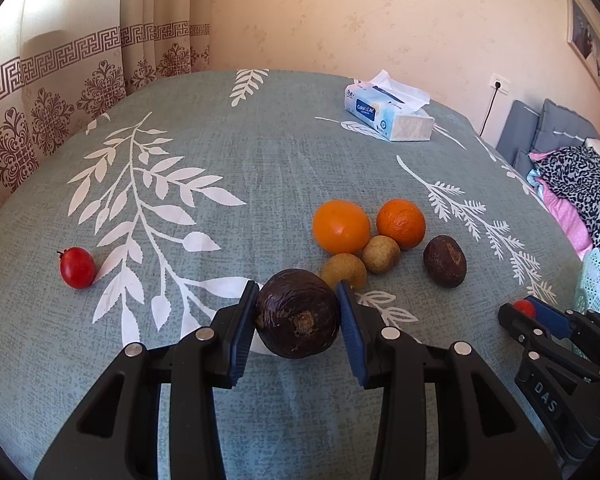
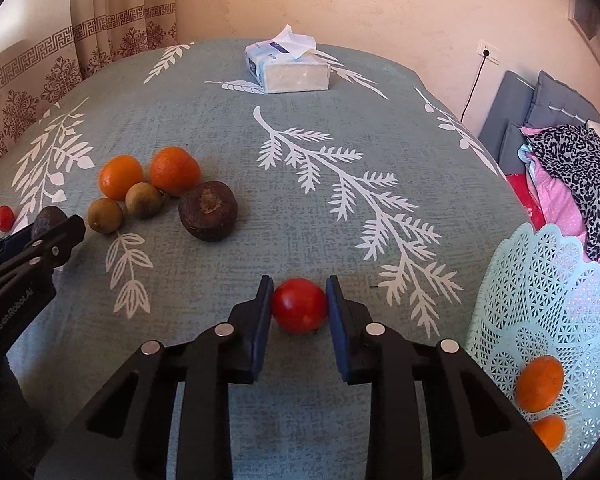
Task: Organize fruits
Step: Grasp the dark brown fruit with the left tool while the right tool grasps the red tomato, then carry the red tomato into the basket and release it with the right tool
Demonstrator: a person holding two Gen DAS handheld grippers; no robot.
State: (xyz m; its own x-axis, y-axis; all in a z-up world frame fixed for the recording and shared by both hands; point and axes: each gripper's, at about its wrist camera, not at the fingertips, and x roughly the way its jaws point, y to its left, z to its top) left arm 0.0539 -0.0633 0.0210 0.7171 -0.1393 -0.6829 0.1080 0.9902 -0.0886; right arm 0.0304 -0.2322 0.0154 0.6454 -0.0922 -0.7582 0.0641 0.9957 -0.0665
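Observation:
My left gripper (image 1: 298,300) is shut on a dark purple wrinkled fruit (image 1: 298,314) just above the grey-green tablecloth. Beyond it lie two oranges (image 1: 341,226), two small tan fruits (image 1: 381,254) and another dark fruit (image 1: 445,261). A red tomato (image 1: 77,267) lies alone at the left. My right gripper (image 2: 299,302) is shut on a second red tomato (image 2: 299,305), low over the cloth. A mint lace basket (image 2: 540,292) at the right holds two oranges (image 2: 539,383). The left gripper (image 2: 56,224) shows at the right wrist view's left edge.
A tissue pack (image 1: 388,110) sits at the table's far side. Curtains hang at the left, a wall stands behind. A bed with pink and leopard-print cloth (image 2: 580,172) lies to the right of the table.

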